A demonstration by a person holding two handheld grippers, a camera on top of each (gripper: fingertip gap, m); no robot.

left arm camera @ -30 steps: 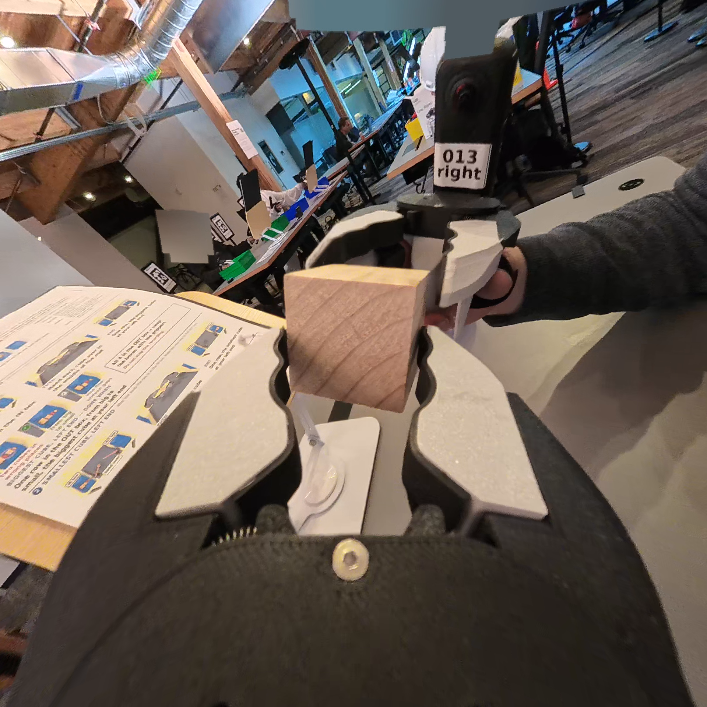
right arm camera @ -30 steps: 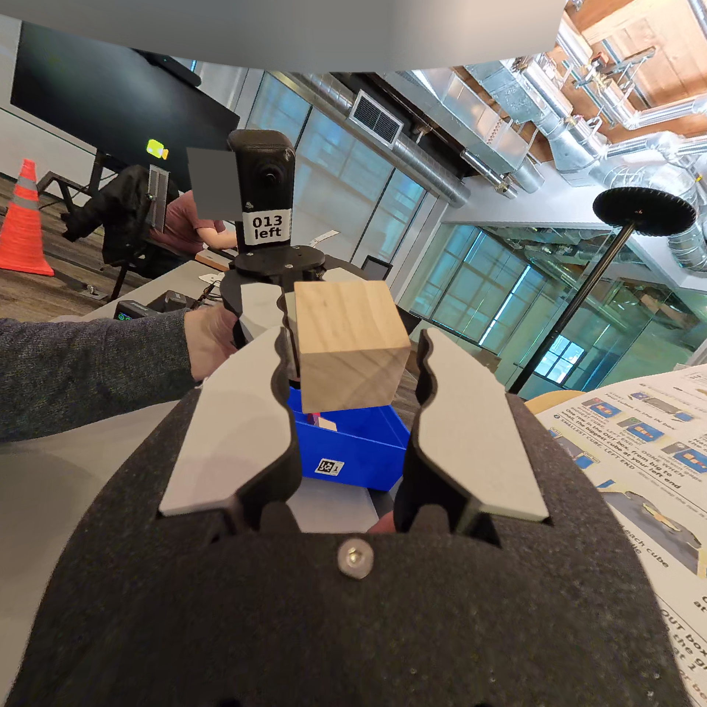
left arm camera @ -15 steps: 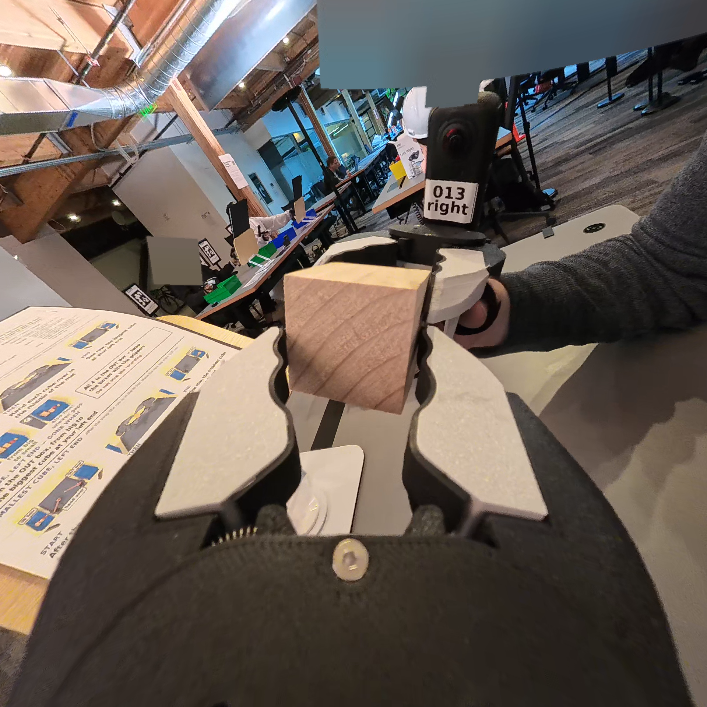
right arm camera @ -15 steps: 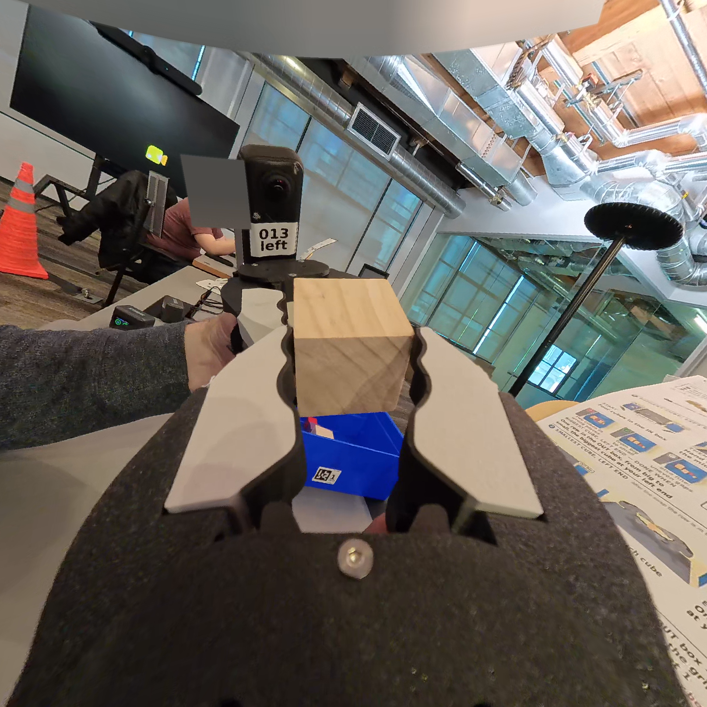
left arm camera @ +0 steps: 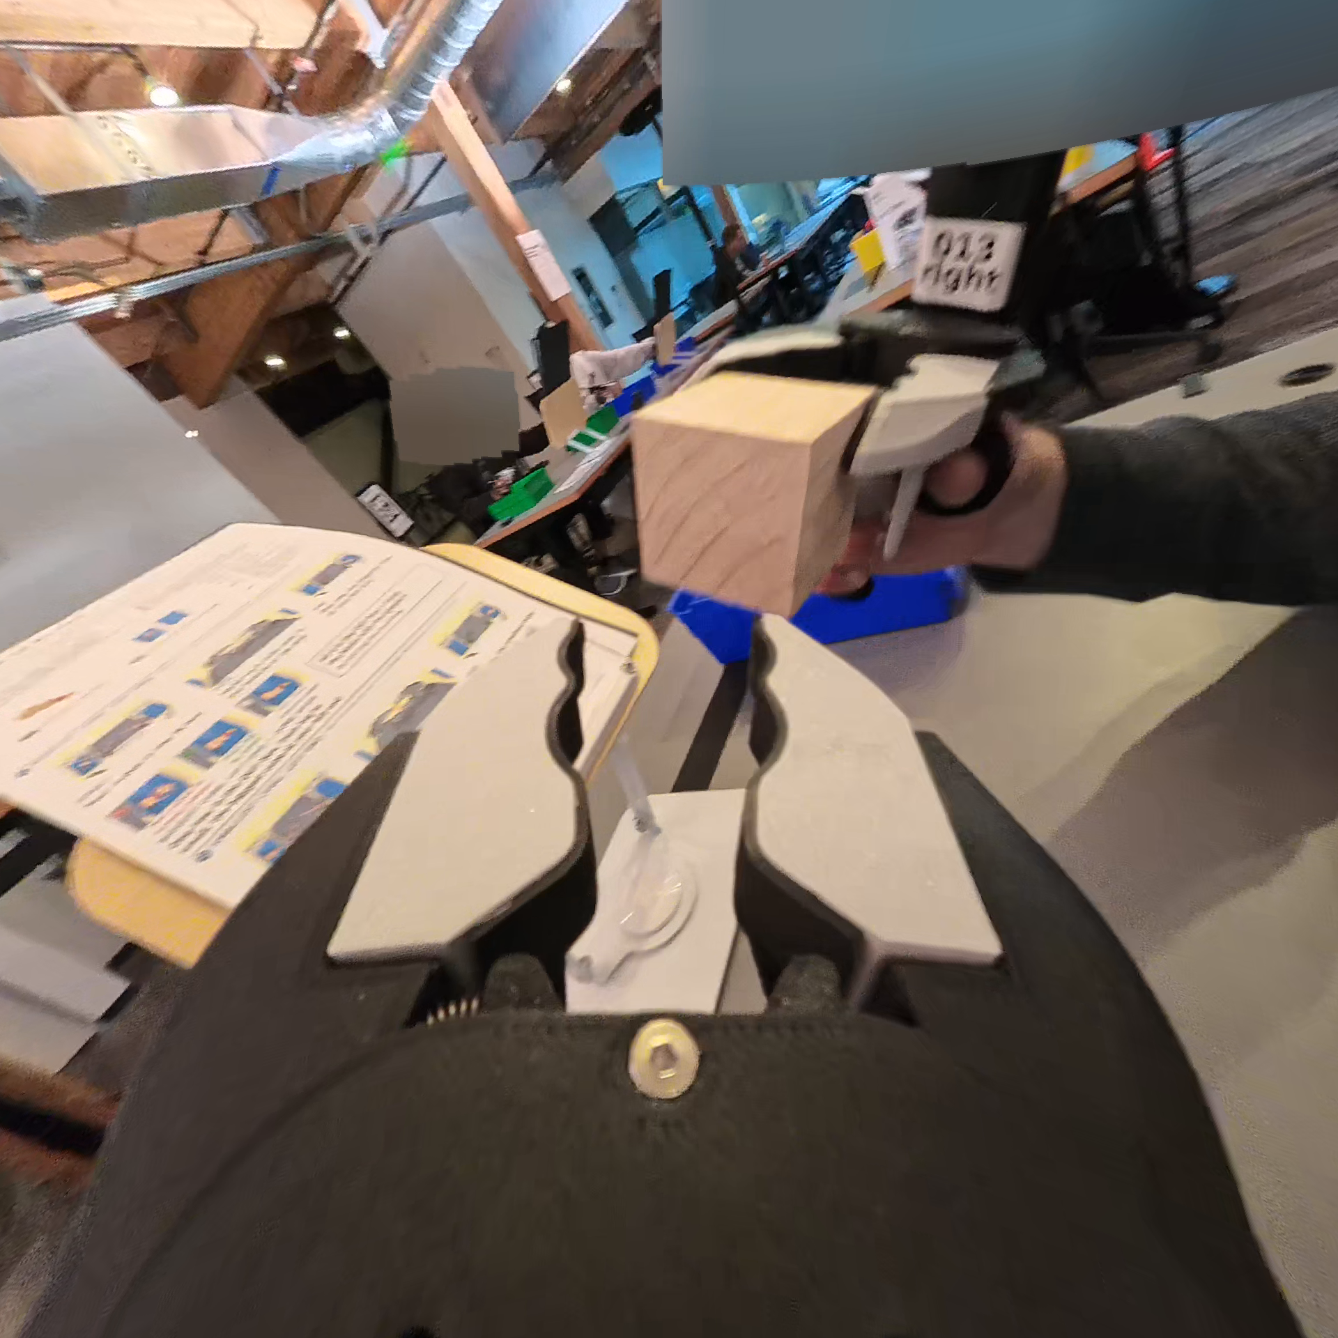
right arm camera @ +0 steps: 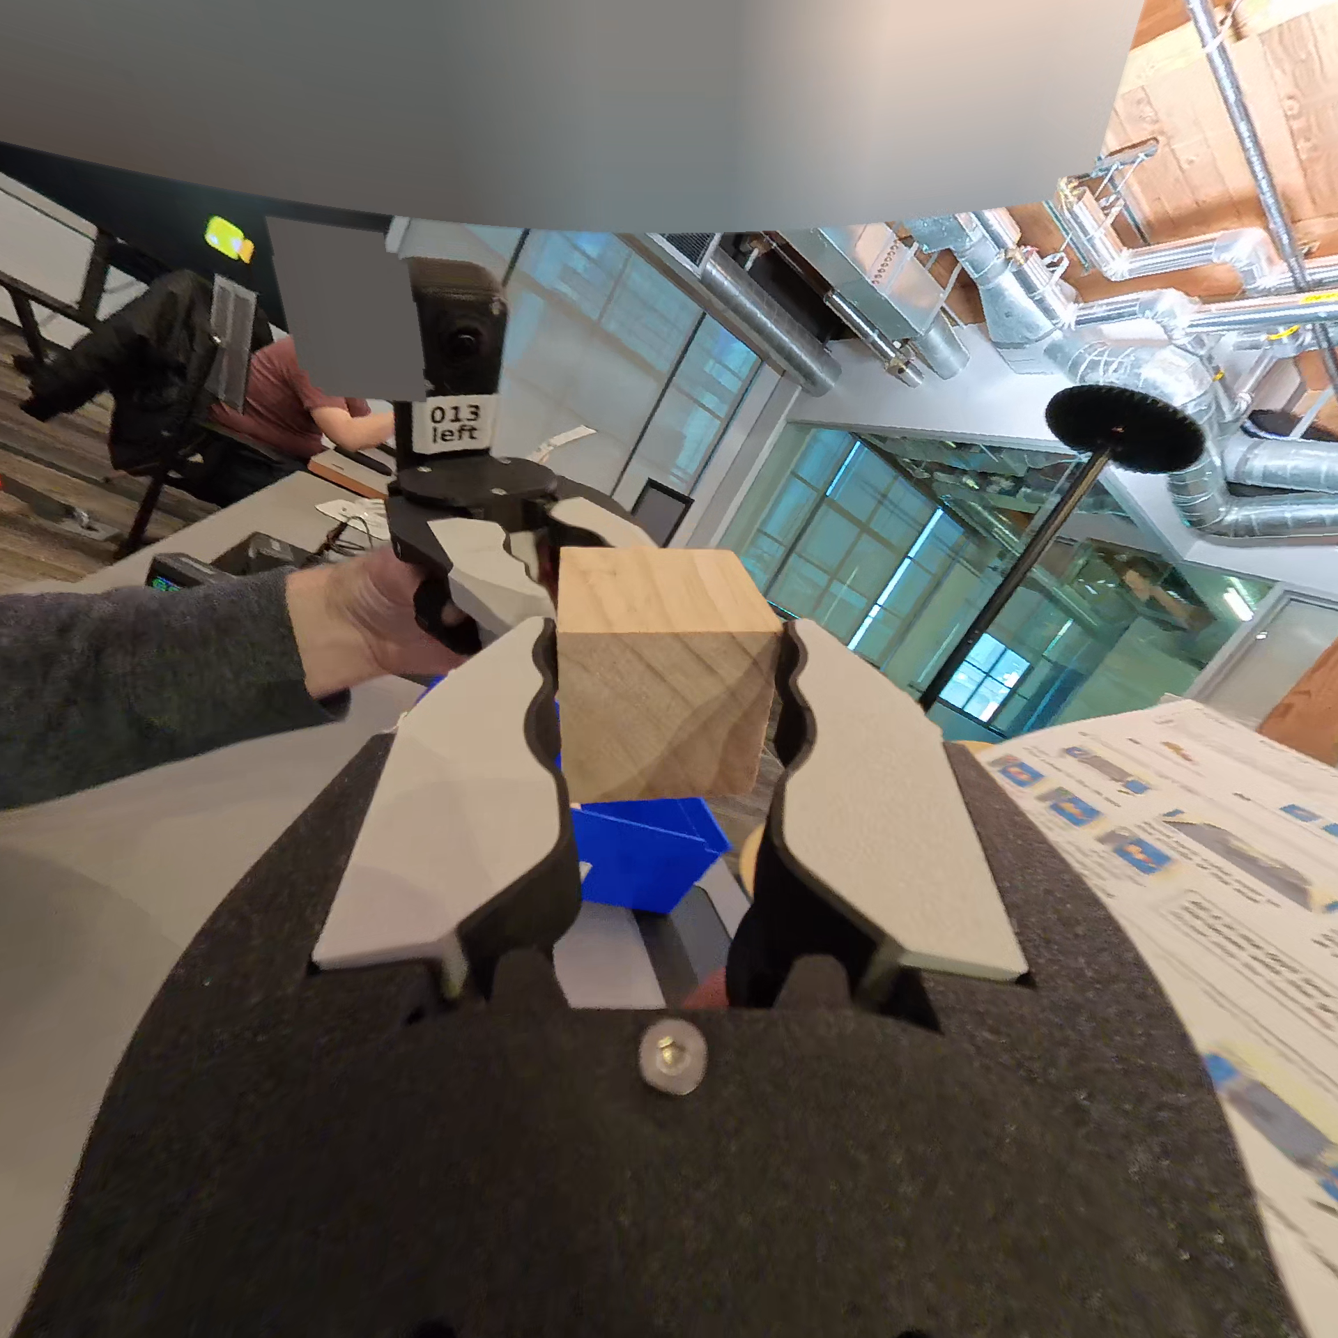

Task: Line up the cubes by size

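Observation:
My right gripper (right arm camera: 667, 637) is shut on a large light wooden cube (right arm camera: 659, 695), both pads pressed on its sides, holding it in the air. The left wrist view shows the same cube (left arm camera: 738, 492) held by the right gripper's fingers (left arm camera: 919, 420), up and to the right of my left gripper (left arm camera: 666, 637). My left gripper is open and empty, its jaws partly narrowed, clear of the cube. It also shows in the right wrist view (right arm camera: 539, 550), just behind the cube's left side.
A blue bin (right arm camera: 644, 854) sits on the grey table (left arm camera: 1086, 724) below the cube. A printed instruction sheet (left arm camera: 253, 673) lies on a yellow-edged board at the left. A white plate with a clear suction cup (left arm camera: 651, 890) lies under my left gripper. My hands' fingertips stand some 6 centimetres from each other.
My left gripper let go of the cube and drew back, its jaws narrowing on air. My right gripper closed on the cube and now holds it alone.

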